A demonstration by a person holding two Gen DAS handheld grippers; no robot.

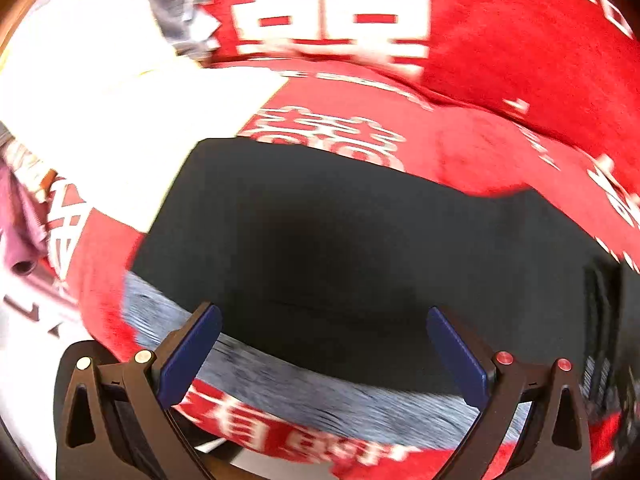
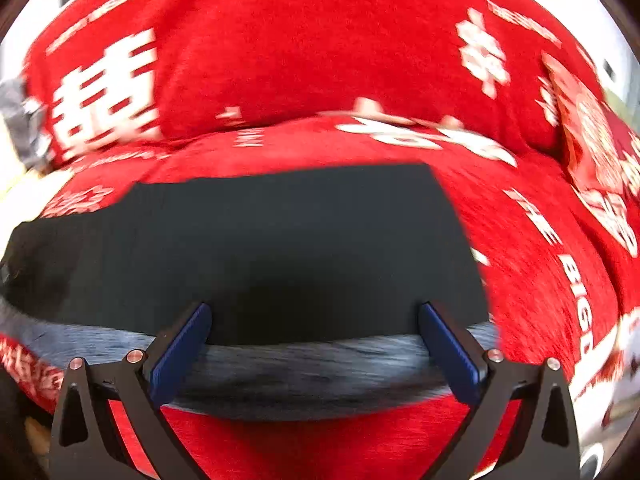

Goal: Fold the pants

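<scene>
Dark, near-black pants (image 1: 340,240) lie folded flat on a red cover, with a fuzzy grey lining strip (image 1: 320,396) showing along the near edge. My left gripper (image 1: 324,352) hovers over that near edge, blue pads wide apart and nothing between them. In the right wrist view the same pants (image 2: 280,248) fill the middle, their grey strip (image 2: 312,368) running between the fingers. My right gripper (image 2: 316,348) is also open above the near edge, holding nothing. Both views are motion-blurred.
The red cover with white characters (image 2: 304,60) drapes a sofa seat and backrest. A white cloth (image 1: 120,128) lies left of the pants, with grey fabric (image 1: 176,8) behind it and a mauve garment (image 1: 20,232) at far left. A red cushion (image 2: 592,152) sits right.
</scene>
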